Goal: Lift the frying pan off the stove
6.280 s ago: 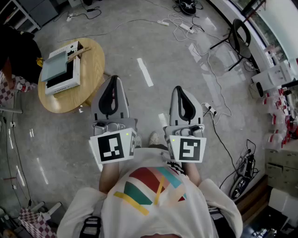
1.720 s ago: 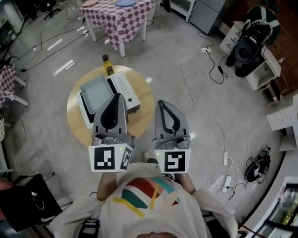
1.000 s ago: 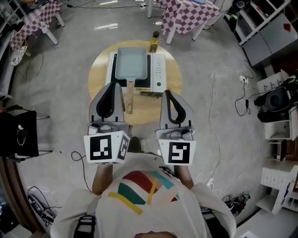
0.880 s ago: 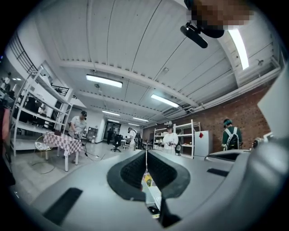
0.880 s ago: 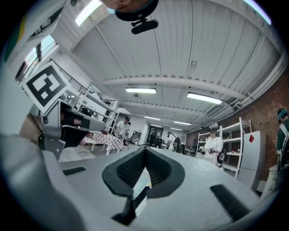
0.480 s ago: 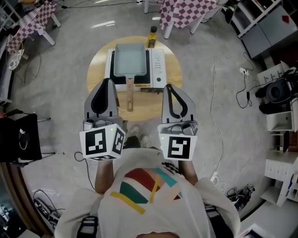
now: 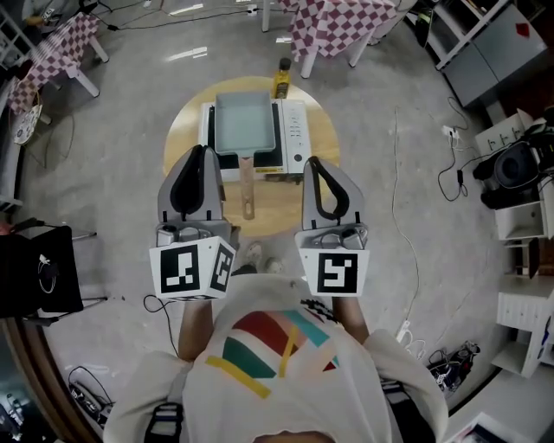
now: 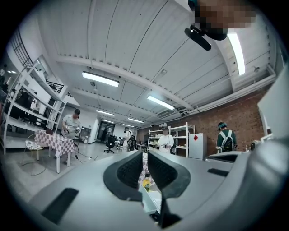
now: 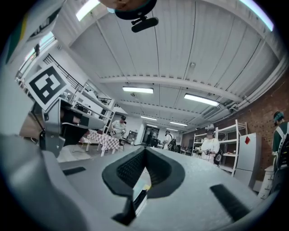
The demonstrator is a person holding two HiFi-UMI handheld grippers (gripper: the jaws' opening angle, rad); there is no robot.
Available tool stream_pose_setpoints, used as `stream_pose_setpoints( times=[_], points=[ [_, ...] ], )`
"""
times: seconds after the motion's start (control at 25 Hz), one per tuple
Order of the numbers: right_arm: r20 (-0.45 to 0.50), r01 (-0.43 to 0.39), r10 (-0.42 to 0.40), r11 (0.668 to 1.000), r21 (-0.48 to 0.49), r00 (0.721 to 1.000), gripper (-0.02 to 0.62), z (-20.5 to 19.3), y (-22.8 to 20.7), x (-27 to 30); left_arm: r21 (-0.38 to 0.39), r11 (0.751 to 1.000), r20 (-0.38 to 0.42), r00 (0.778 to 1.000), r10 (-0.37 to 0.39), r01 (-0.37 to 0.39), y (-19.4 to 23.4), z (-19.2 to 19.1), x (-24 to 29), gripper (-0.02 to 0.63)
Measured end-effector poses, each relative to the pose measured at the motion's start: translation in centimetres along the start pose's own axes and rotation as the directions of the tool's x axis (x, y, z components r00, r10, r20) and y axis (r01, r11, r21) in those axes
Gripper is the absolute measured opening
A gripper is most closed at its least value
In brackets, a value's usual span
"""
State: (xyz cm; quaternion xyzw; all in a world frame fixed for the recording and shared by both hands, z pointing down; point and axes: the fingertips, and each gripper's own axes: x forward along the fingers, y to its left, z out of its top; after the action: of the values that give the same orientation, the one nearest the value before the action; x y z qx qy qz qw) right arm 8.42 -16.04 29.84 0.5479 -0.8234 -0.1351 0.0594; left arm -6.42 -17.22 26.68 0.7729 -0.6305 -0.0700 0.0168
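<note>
A pale grey-blue rectangular frying pan (image 7: 245,123) is sitting on a white portable stove (image 7: 293,134) in the middle of a round wooden tabletop (image 7: 186,143). Its wooden handle (image 7: 248,186) is pointing back toward the person and reaching over the tabletop's near part. A yellow bottle (image 7: 282,80) is standing just beyond the stove at the far edge. The left gripper (image 7: 197,150) is hovering to the left of the handle, not touching it, with its jaws pressed together and nothing between them. The right gripper (image 7: 312,162) is hovering to the right of the handle, near the stove's front corner, its jaws also meeting at the tips and holding nothing. A table with a checkered cloth (image 7: 338,19) is standing on the floor beyond the tabletop.
</note>
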Motion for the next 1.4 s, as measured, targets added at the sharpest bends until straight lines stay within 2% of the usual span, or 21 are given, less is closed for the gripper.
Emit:
stream_pose_setpoints(
  times=[0.16,0.52,0.6,0.68,0.76,0.84,0.92,1.0,1.12,1.2,1.28,1.4],
  points=[
    [-0.007,0.014,-0.014,1.000,-0.008,1.000,-0.002,0.0,-0.3,0.5,0.018,0.999,-0.001,1.000,-0.031,0.031,-0.1,0.1,0.3,0.009],
    [-0.004,0.012,-0.012,1.000,0.008,1.000,-0.002,-0.1,-0.2,1.2,-0.024,0.999,-0.006,0.999,-0.044,0.044,1.4,0.0,0.7,0.019],
    [-0.010,0.009,-0.009,1.000,0.010,1.000,-0.002,-0.2,-0.1,1.4,-0.050,0.997,-0.009,0.998,-0.065,0.065,1.7,-0.3,1.0,0.095],
    [-0.023,0.001,-0.001,1.000,0.007,1.000,-0.002,-0.5,0.2,1.6,-0.079,0.992,-0.020,0.995,-0.096,0.094,2.0,-1.1,1.6,0.127],
    [-0.048,-0.006,0.007,1.000,0.017,0.999,-0.002,-1.0,0.5,1.8,-0.138,0.980,-0.042,0.988,-0.147,0.140,2.0,-2.3,2.1,0.189],
    [-0.062,-0.019,0.021,0.999,0.028,0.998,-0.002,-1.5,1.0,2.0,-0.265,0.942,-0.064,0.971,-0.229,0.205,1.7,-3.7,2.6,0.236],
    [-0.064,-0.038,0.040,0.999,0.029,0.997,-0.002,-1.7,1.4,2.3,-0.424,0.873,-0.088,0.949,-0.303,0.240,1.6,-5.2,2.9,0.263],
    [-0.066,-0.053,0.054,0.998,0.023,0.996,-0.002,-1.8,1.8,2.4,-0.538,0.809,-0.114,0.930,-0.349,0.238,1.9,-7.0,3.1,0.264],
    [-0.081,-0.058,0.062,0.997,0.049,0.995,-0.002,-2.2,2.1,2.5,-0.632,0.739,-0.127,0.909,-0.397,0.234,2.6,-10.2,3.7,0.265],
    [-0.092,-0.059,0.065,0.996,0.063,0.994,-0.002,-2.5,2.2,2.7,-0.700,0.683,-0.148,0.894,-0.423,0.207,2.8,-12.5,4.0,0.265],
    [-0.101,-0.061,0.068,0.996,0.068,0.993,-0.002,-2.8,2.3,2.8,-0.760,0.630,-0.188,0.872,-0.452,0.162,2.6,-15.2,4.1,0.265],
    [-0.103,-0.063,0.070,0.995,0.072,0.992,-0.002,-3.0,2.4,3.0,-0.812,0.580,-0.274,0.837,-0.473,0.061,2.7,-19.6,4.0,0.265]
  ],
)
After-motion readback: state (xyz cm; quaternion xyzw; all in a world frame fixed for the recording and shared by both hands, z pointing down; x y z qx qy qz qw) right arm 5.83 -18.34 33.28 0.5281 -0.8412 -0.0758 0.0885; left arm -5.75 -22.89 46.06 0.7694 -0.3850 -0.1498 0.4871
